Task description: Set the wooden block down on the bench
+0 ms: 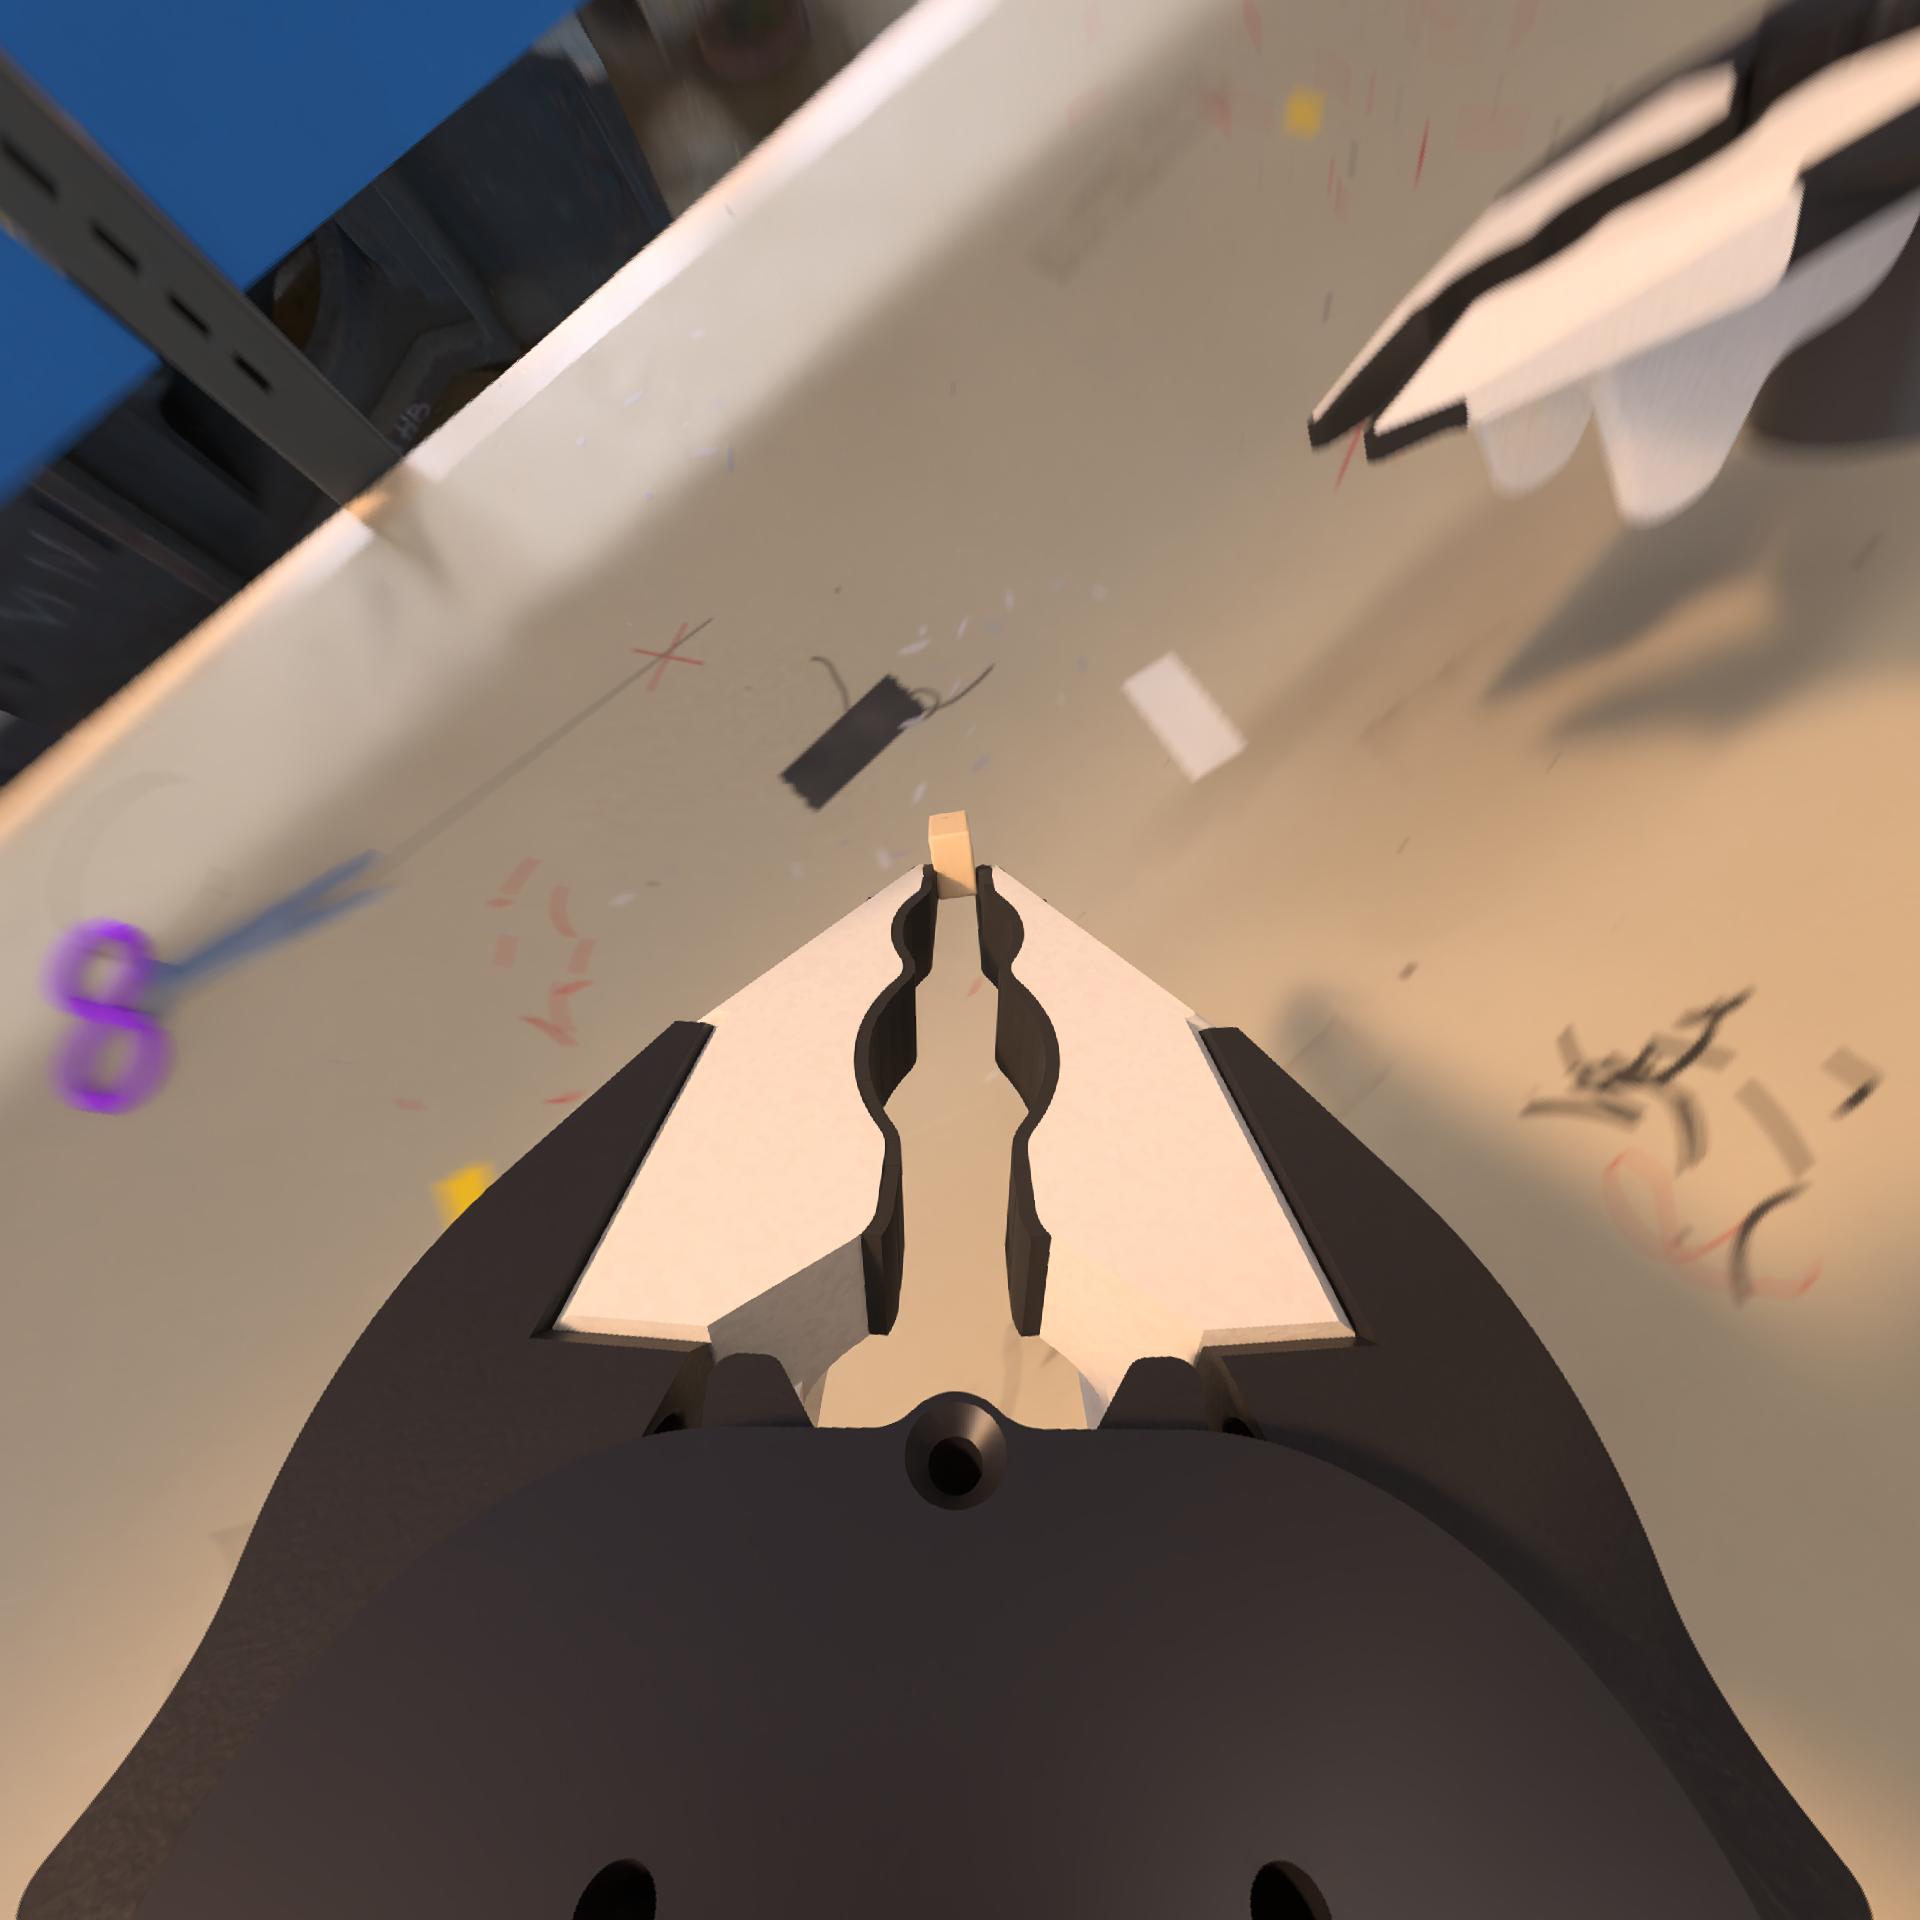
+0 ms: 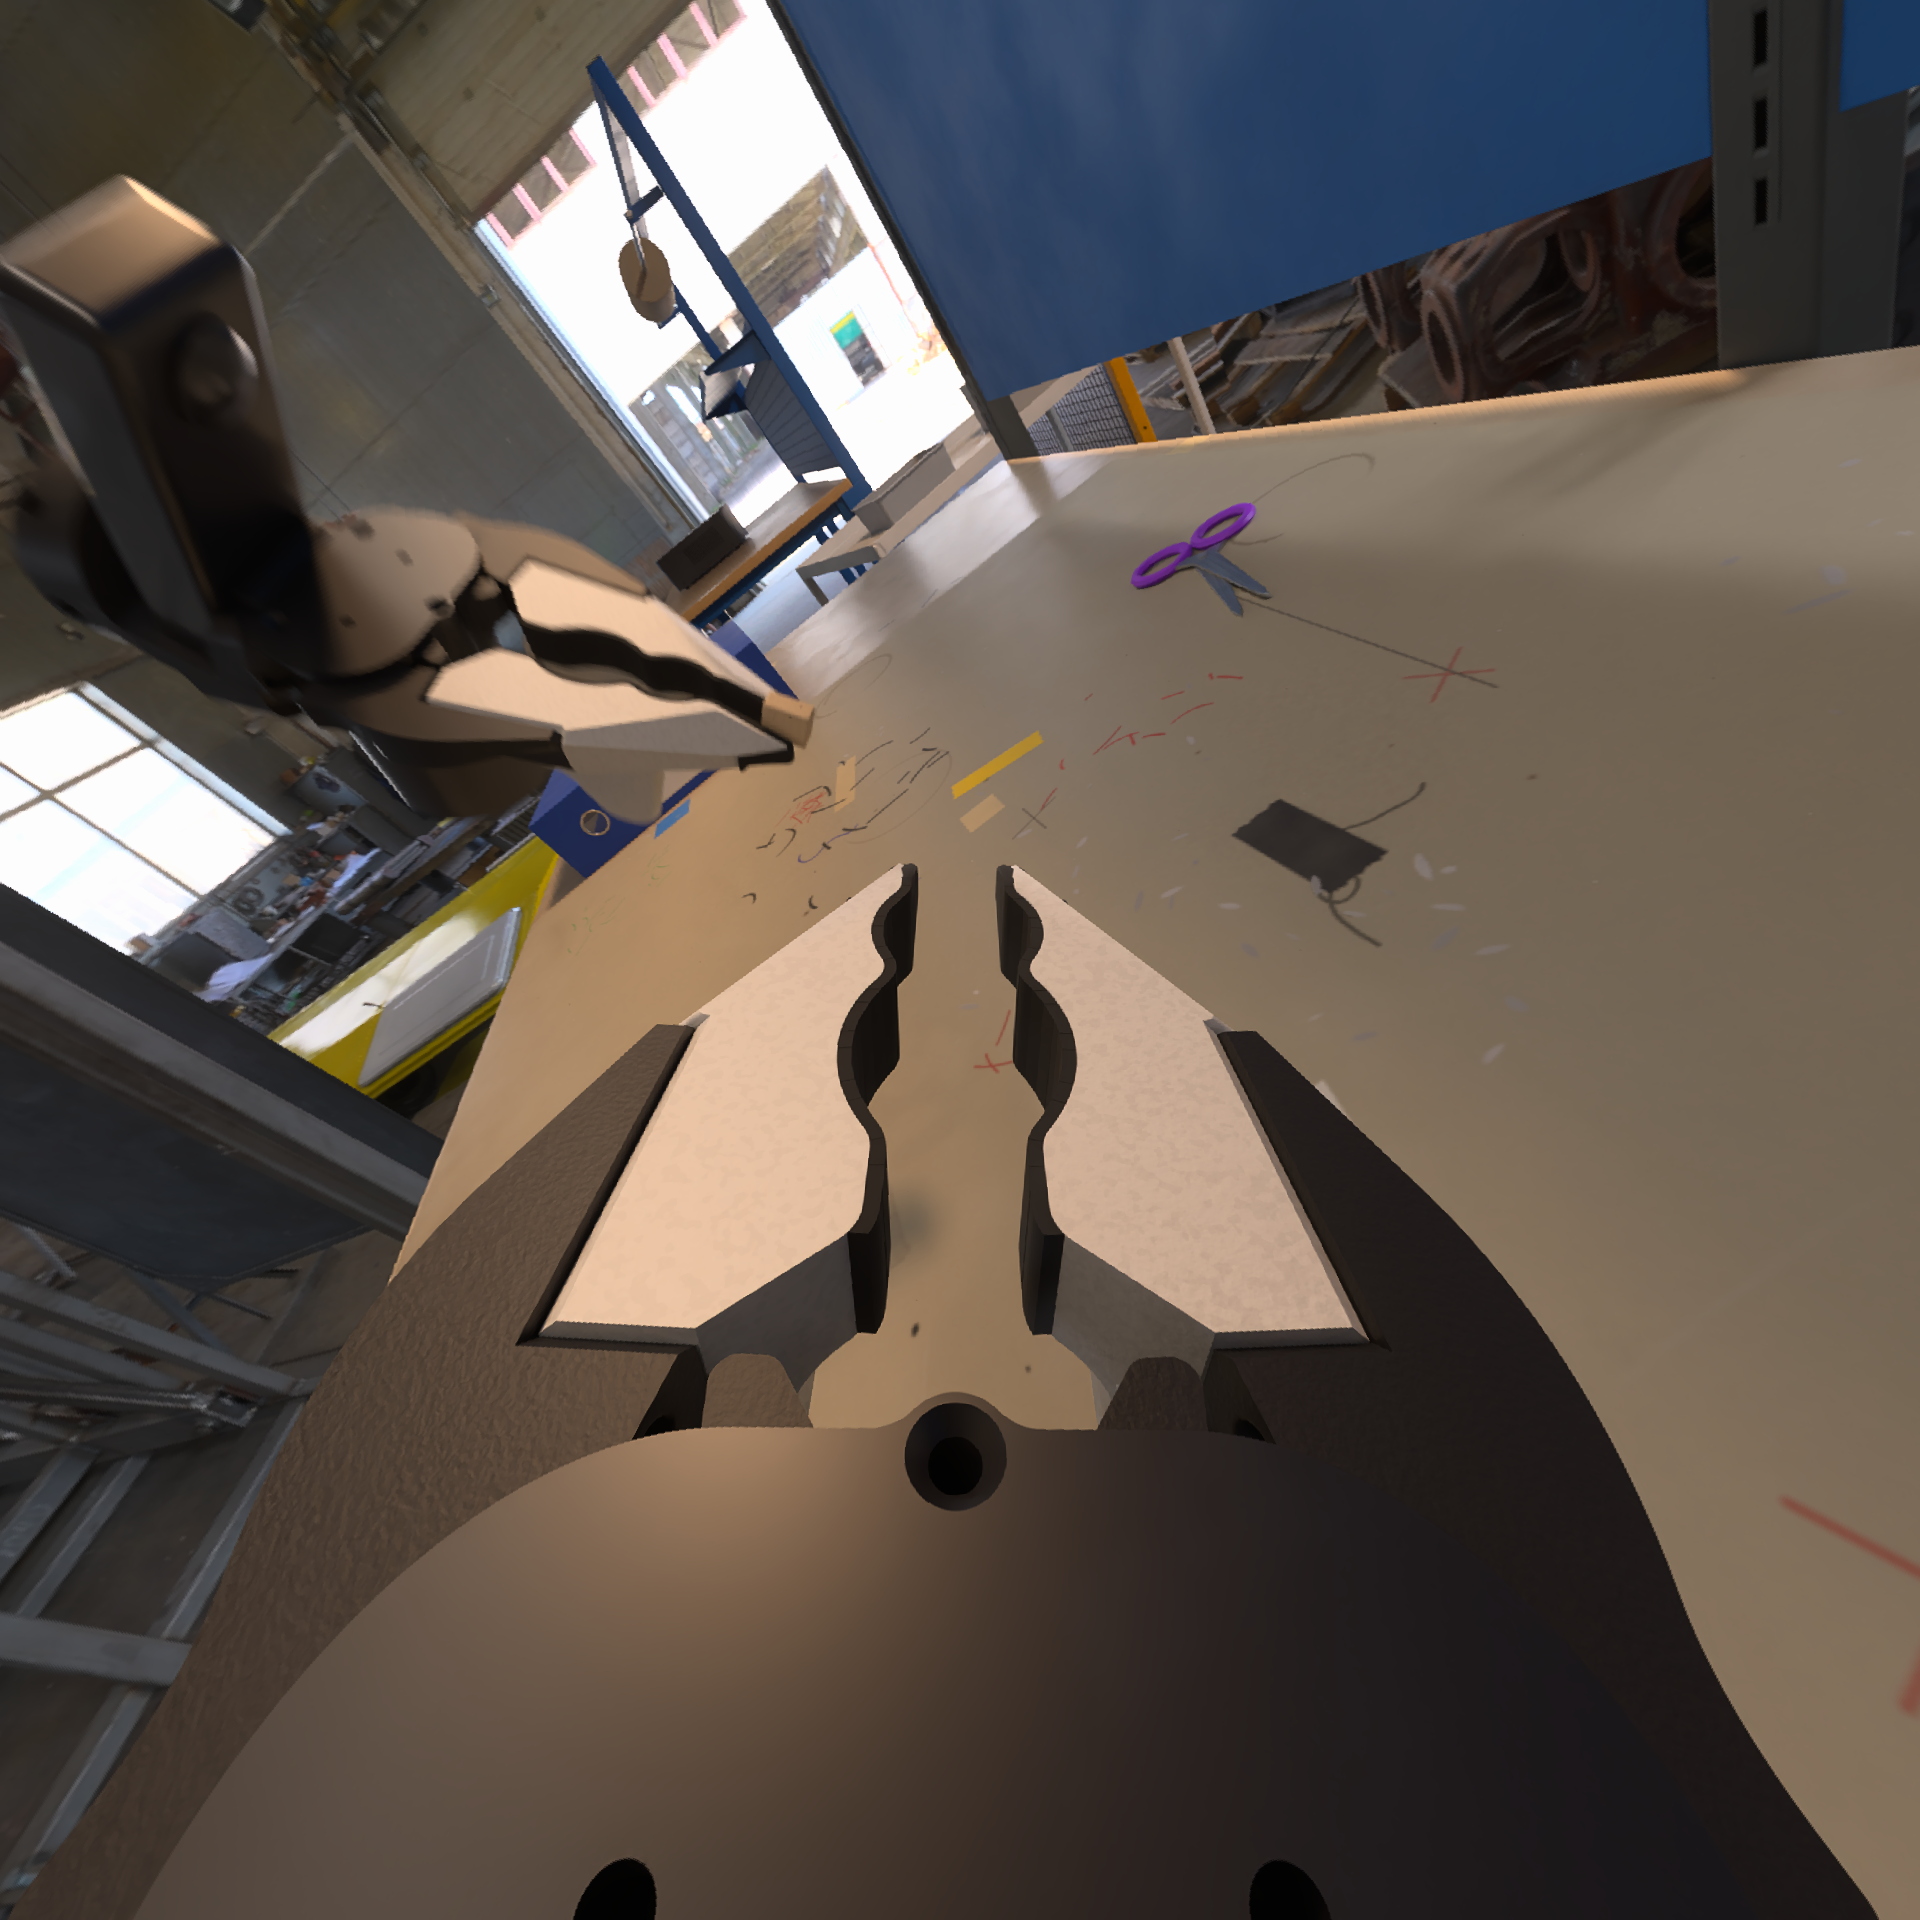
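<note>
My left gripper [image 1: 954,878] is shut on a small pale wooden block [image 1: 952,850], pinched at the fingertips and held above the beige bench [image 1: 1351,1039]. The block sticks out past the tips. In the right wrist view the left gripper [image 2: 779,732] hangs at the upper left with the block [image 2: 788,715] at its tips, above the bench [image 2: 1558,1143] near its left edge. My right gripper [image 2: 956,878] is open and empty, low over the bench. It also shows blurred at the upper right of the left wrist view [image 1: 1351,431].
Purple-handled scissors [image 2: 1195,551] [image 1: 114,1013] lie far back on the bench. A black patch with a cord [image 2: 1311,840] [image 1: 852,740], a white tape piece [image 1: 1184,715], yellow tape [image 2: 995,765] and pen marks dot the bench. Blue panels [image 2: 1299,156] and a slotted post [image 1: 177,301] stand behind.
</note>
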Motion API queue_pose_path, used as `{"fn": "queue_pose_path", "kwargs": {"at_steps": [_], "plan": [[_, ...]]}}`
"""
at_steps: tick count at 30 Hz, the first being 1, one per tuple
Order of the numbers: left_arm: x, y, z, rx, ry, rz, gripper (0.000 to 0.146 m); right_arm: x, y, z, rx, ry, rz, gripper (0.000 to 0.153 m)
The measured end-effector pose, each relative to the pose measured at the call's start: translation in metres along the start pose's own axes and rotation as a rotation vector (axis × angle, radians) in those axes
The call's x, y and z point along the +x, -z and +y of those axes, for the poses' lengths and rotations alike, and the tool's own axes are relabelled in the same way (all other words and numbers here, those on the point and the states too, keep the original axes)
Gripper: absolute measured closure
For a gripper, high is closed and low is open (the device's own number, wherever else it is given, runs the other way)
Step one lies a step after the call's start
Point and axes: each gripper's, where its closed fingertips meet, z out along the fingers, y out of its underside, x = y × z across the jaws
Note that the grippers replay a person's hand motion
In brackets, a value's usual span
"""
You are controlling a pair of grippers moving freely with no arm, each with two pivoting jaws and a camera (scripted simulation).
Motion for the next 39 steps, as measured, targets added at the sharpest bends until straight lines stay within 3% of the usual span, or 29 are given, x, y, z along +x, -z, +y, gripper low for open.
{"fn": "queue_pose_path", "kwargs": {"at_steps": [3,5,9,13,20,39], "plan": [[-0.006,0.007,-0.009,-0.235,-0.242,0.026,0.139,-0.001,0.0,-0.001,0.01,-0.016,-0.021,0.139],[-0.019,0.004,0.008,-0.428,-0.329,0.075,0.139,-0.001,0.002,-0.003,0.023,-0.031,-0.03,0.139],[-0.057,-0.013,0.068,-0.801,-0.332,0.128,0.139,-0.007,0.006,-0.011,0.05,-0.066,-0.072,0.14],[-0.069,-0.028,0.105,-0.984,-0.368,0.203,0.139,-0.008,0.01,-0.015,0.062,-0.047,-0.064,0.14],[-0.088,-0.037,0.146,-1.073,-0.4,0.259,0.139,-0.006,0.015,-0.021,0.104,-0.099,-0.097,0.142],[-0.084,-0.039,0.166,-0.968,-0.427,0.343,0.139,-0.004,0.003,-0.009,0.034,-0.1,-0.103,0.142]]}}
